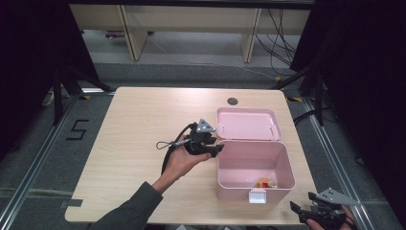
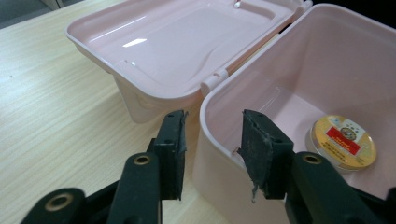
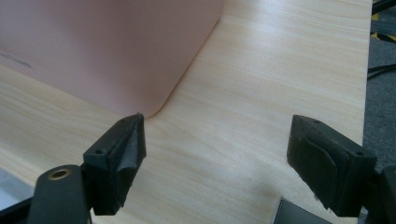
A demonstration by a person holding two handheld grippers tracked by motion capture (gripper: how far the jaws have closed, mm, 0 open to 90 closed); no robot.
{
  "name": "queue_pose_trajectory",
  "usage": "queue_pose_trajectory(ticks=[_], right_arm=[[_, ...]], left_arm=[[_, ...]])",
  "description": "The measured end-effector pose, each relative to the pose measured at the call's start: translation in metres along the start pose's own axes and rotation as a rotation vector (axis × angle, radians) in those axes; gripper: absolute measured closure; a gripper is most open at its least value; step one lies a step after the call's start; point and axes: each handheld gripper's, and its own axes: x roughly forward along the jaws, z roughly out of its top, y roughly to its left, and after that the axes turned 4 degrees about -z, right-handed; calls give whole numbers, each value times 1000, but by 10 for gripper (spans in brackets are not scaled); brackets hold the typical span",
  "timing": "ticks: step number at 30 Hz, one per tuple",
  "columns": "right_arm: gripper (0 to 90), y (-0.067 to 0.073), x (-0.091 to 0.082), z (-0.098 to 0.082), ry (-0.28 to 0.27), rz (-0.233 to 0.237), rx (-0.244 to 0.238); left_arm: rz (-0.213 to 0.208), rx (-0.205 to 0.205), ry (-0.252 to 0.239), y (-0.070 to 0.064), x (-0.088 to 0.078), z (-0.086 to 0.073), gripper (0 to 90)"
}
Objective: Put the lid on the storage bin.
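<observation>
The left gripper [image 2: 212,149] has its 2 jaws parted astride the near-left wall of the open pink plastic box [image 2: 219,100], likely to steady it. Inside lies a round gold tin with a red label [image 2: 343,141]. The right gripper [image 3: 215,158], spread wide and empty, waits over the pale wooden table [image 3: 261,70].
</observation>
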Motion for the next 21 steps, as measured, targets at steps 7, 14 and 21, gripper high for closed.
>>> queue_pose_trajectory(ticks=[7, 14, 21], right_arm=[[207, -1, 0, 0, 0, 6, 4], [209, -3, 3, 2, 6, 14, 12], [212, -12, 3, 15, 8, -11, 19]], left_arm=[[11, 9, 39, -2, 11, 7, 671], [25, 14, 80, -2, 20, 12, 745], [56, 39, 116, -6, 23, 15, 795]])
